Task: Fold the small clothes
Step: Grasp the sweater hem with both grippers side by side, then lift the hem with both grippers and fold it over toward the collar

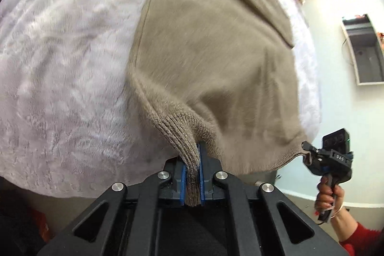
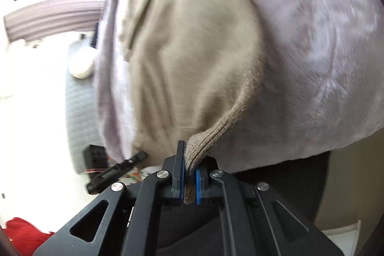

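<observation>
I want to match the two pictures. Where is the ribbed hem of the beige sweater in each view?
Left wrist view: the ribbed hem is at bottom centre, clamped in the left tool.
Right wrist view: the hem is at bottom centre, clamped in the right tool.
Shared landmark: the white fluffy blanket under the sweater.

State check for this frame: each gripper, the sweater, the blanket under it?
left gripper: shut on the ribbed hem
right gripper: shut on the ribbed hem
beige sweater: spread on the blanket, hem corners pinched and lifted
white fleece blanket: lying flat under the sweater
</observation>
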A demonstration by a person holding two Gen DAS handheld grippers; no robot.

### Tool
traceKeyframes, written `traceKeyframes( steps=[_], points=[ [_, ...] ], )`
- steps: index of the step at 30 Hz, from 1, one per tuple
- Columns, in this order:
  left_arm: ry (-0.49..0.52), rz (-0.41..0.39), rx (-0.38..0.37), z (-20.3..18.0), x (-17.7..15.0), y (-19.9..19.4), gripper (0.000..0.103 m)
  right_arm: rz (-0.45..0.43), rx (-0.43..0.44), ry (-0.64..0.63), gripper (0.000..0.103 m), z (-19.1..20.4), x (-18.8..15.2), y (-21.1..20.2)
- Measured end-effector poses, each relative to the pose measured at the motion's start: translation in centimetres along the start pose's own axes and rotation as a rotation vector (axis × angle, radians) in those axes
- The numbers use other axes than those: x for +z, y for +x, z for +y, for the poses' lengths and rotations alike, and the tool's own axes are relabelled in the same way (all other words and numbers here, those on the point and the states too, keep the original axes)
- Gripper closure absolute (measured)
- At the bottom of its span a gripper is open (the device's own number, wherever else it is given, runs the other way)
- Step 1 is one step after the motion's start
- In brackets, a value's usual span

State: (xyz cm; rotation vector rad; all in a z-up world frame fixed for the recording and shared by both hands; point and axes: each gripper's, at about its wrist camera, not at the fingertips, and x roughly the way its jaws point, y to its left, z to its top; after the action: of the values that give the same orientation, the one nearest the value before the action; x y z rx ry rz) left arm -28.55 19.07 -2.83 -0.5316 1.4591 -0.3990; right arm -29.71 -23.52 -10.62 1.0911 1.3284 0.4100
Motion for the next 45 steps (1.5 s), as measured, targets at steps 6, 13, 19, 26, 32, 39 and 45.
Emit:
traceKeyframes(
  steps=[6,13,19,26,32,39,45],
  points=[
    [0.030,-0.109,-0.051,-1.6,4.4,-3.3,0.094,-0.051,0.093,-0.029,0.096,3.8,2.4,-1.2],
    [0.028,-0.203,-0.093,-4.3,10.3,-4.2,0.094,-0.098,0.187,-0.129,0.096,10.0,8.4,-2.1],
    [0.024,-0.289,-0.111,-5.9,17.0,-5.8,0.094,-0.137,0.247,-0.177,0.096,13.8,14.7,-2.8],
    [0.013,-0.371,-0.067,-8.2,26.9,-4.0,0.094,-0.163,0.254,-0.204,0.096,16.4,25.1,-2.1],
    [0.009,-0.377,0.008,-7.9,34.3,1.0,0.094,-0.167,0.219,-0.139,0.096,14.5,33.7,0.6],
    [0.021,-0.333,0.149,-5.8,38.8,8.2,0.094,-0.170,0.159,0.006,0.096,8.2,40.2,6.8],
    [0.011,-0.308,0.201,-5.7,39.2,9.4,0.092,-0.167,0.166,0.040,0.094,5.5,41.4,8.3]
  ],
)
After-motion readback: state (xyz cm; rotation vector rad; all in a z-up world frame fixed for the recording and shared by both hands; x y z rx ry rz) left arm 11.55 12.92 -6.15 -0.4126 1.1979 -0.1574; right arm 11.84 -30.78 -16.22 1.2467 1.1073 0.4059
